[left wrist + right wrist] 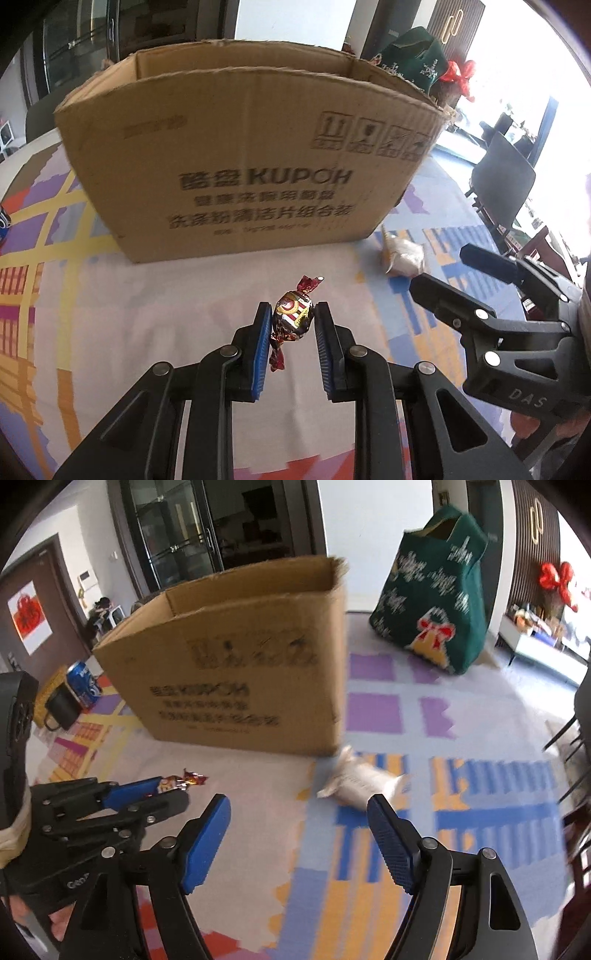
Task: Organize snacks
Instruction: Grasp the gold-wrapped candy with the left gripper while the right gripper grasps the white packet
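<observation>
Left tongs (pixel 291 321) clenched on candy (pixel 292 320) at its plump middle — light, crinkly, slippery foil, so best pinched there, not by the twisted ends — box (pixel 243 162) ahead; right tongs (pixel 299 812) released, pouch (pixel 360 783) just beyond.

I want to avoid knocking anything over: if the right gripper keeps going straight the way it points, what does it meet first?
Probably the white snack packet, lying on the tablecloth just ahead of the open right gripper. The cardboard box sits further back and leftward, though depth is uncertain.

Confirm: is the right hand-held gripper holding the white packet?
No: the right hand-held gripper is open and empty, with the white packet lying on the mat beyond it.
</observation>
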`<act>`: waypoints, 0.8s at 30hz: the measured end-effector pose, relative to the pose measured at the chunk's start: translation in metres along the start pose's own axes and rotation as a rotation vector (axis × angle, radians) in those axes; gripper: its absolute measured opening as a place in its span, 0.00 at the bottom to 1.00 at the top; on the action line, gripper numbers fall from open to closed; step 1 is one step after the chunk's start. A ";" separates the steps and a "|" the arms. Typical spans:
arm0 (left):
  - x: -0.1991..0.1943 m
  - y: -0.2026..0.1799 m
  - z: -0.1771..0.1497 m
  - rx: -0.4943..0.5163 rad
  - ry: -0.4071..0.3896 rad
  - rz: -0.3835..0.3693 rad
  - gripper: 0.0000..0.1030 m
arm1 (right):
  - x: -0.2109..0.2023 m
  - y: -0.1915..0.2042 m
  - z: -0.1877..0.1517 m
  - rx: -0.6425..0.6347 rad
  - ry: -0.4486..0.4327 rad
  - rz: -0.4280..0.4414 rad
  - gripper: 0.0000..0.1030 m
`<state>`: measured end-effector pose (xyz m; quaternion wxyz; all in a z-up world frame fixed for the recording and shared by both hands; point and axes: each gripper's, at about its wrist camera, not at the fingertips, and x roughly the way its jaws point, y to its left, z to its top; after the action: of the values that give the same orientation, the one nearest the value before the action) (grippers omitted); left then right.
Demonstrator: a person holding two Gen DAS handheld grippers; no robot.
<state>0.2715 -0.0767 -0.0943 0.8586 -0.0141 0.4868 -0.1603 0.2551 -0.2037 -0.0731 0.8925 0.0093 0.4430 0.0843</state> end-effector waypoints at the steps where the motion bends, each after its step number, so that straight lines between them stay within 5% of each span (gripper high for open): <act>1: 0.002 -0.004 0.001 -0.002 -0.001 0.001 0.23 | -0.001 -0.003 0.002 -0.018 -0.001 -0.011 0.75; 11: 0.017 -0.020 0.008 -0.051 -0.020 0.045 0.24 | 0.019 -0.032 0.015 -0.148 0.063 -0.034 0.75; 17: 0.024 -0.017 0.011 -0.069 -0.026 0.079 0.24 | 0.034 -0.053 0.013 0.035 0.059 0.044 0.81; 24: 0.039 -0.009 0.013 -0.095 -0.017 0.105 0.23 | 0.053 -0.061 0.011 0.152 0.081 0.027 0.81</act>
<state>0.2986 -0.0982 -0.1176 0.8683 -0.0306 0.4865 -0.0917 0.3039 -0.2549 -0.1139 0.8694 0.0793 0.4836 0.0627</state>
